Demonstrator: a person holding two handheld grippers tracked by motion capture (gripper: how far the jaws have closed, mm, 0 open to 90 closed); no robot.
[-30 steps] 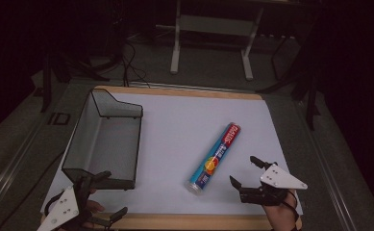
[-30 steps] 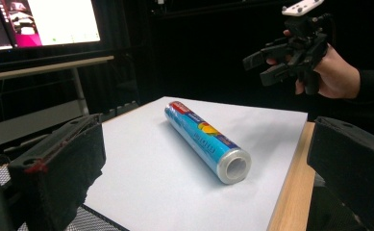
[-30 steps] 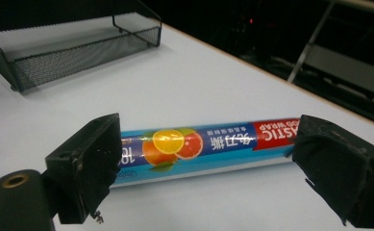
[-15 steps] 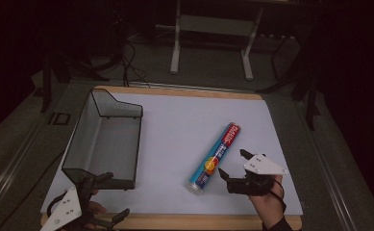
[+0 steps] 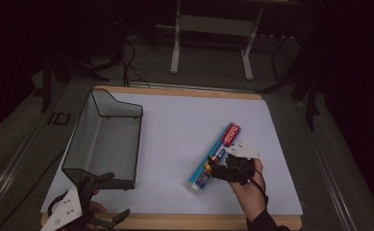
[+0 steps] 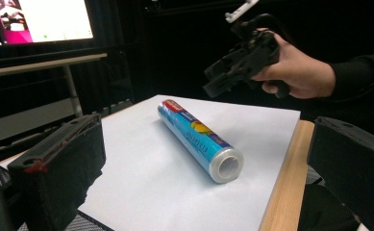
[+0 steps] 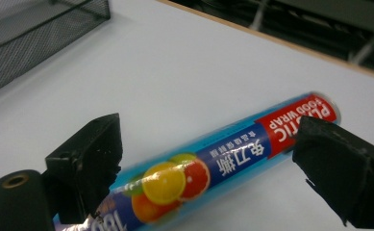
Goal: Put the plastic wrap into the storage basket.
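A blue plastic wrap roll (image 5: 226,138) with a red end lies slantwise on the white tabletop (image 5: 175,125), right of centre. My right gripper (image 5: 214,168) hovers at the roll's near half. It is open, one jaw on either side of the roll (image 7: 223,159), and I cannot tell whether they touch it. My left gripper (image 5: 113,196) is open at the front left corner with nothing between its jaws. In the left gripper view, the roll (image 6: 199,139) points its open core at the camera and the right gripper (image 6: 218,79) hangs over its far part.
A black wire mesh basket (image 5: 117,110) stands on the left side of the table, its near rim just ahead of my left gripper. The mesh basket (image 7: 31,38) also appears at the upper left of the right gripper view. A wooden edge (image 5: 175,222) borders the table's front.
My right gripper has moved left from the table's front right to the roll and now straddles it. The left gripper has barely shifted. The roll has not moved.
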